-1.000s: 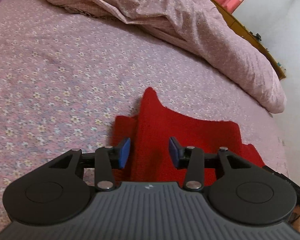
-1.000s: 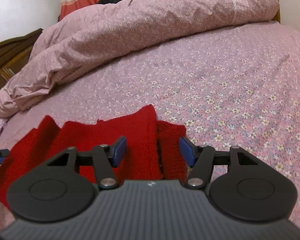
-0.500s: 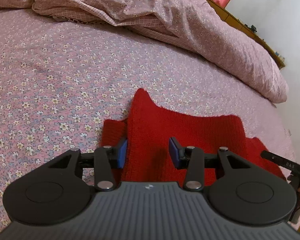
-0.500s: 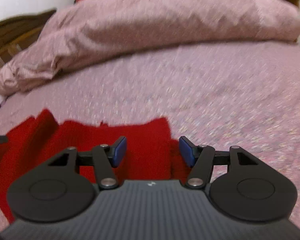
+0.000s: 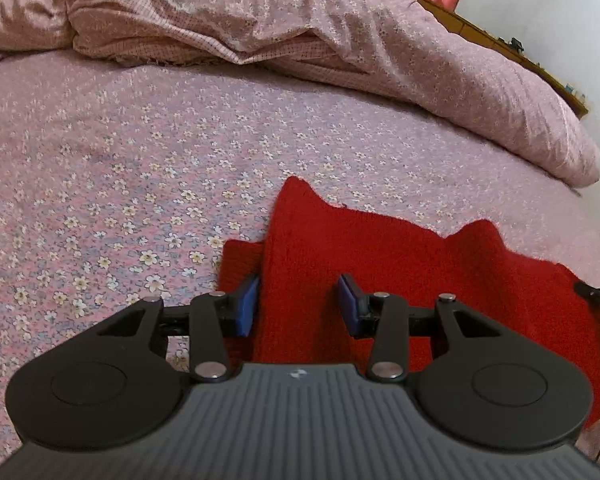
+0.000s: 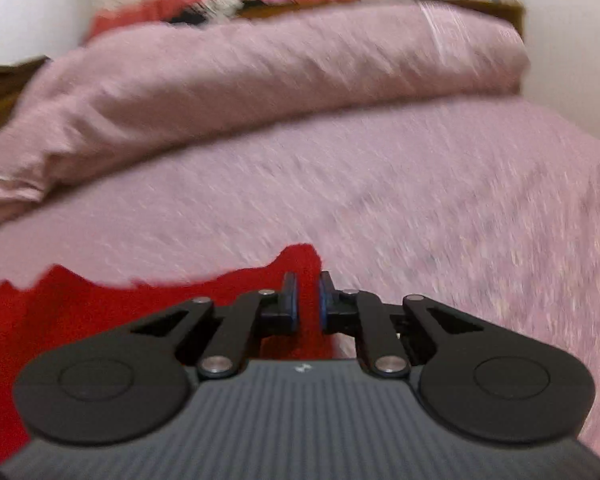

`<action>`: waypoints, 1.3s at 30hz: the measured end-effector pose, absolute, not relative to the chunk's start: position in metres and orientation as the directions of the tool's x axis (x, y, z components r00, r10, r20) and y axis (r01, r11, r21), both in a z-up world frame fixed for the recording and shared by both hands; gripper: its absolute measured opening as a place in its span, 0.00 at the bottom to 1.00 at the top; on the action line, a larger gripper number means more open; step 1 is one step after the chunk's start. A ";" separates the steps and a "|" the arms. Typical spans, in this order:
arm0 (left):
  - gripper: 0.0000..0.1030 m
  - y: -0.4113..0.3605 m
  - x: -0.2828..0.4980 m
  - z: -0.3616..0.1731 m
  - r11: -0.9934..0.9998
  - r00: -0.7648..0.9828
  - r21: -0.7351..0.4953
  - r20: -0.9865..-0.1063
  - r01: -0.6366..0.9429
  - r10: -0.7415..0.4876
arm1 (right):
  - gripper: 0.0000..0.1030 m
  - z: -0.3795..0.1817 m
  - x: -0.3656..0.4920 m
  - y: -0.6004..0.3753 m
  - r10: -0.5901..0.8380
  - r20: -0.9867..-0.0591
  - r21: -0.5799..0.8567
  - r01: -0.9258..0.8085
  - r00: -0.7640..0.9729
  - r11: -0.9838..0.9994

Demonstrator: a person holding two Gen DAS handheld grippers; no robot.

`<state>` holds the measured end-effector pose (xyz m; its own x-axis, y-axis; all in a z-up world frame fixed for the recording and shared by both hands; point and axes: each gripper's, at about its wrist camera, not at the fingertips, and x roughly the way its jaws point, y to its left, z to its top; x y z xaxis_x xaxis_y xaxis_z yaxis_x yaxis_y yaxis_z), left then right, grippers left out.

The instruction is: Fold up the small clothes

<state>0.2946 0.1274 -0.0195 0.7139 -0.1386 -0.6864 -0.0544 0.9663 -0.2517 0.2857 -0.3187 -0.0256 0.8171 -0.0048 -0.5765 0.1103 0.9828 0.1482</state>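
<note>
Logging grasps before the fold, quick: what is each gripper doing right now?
Left gripper: open, red knit between its pads, not pinched.
Right gripper: shut on the red knit's corner.

Red knitted garment (image 5: 380, 264): one, lying on the bed.
Bed with pink floral sheet (image 5: 140, 152): one.
Pink floral quilt (image 5: 340, 40), bunched at the far side: one.
Claws: two, a left claw (image 5: 298, 306) and a right claw (image 6: 308, 300).

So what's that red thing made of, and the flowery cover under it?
The red garment looks like knitted wool or acrylic: matte, fuzzy, with a fine ribbed texture. The flowery sheet looks like thin woven cotton, matte, printed with small flowers; its exact fibre cannot be told.
</note>
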 end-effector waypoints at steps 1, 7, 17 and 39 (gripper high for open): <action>0.47 0.126 0.293 -0.019 0.971 0.716 -0.233 -0.686 -0.048 -0.129 | 0.13 -0.032 0.286 -0.320 -0.008 -0.590 0.157 0.125 0.808 0.980; 0.47 0.136 0.279 -0.014 0.960 0.731 -0.271 -0.670 -0.074 -0.133 | 0.16 -0.028 0.279 -0.318 0.014 -0.578 0.172 0.104 0.816 0.980; 0.44 0.127 0.299 -0.012 0.971 0.707 -0.239 -0.686 0.005 -0.173 | 0.17 -0.011 0.247 -0.320 0.047 -0.546 0.286 0.134 0.836 0.949; 0.10 0.129 0.261 -0.019 0.981 0.744 -0.149 -0.668 -0.121 -0.010 | 0.19 -0.014 0.221 -0.298 -0.019 -0.559 0.114 0.100 0.829 0.989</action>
<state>0.2608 0.1290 -0.0192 0.7439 -0.0101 -0.6682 -0.1207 0.9814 -0.1492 0.2213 -0.2975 -0.0145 0.8290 -0.0191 -0.5590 0.0995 0.9885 0.1138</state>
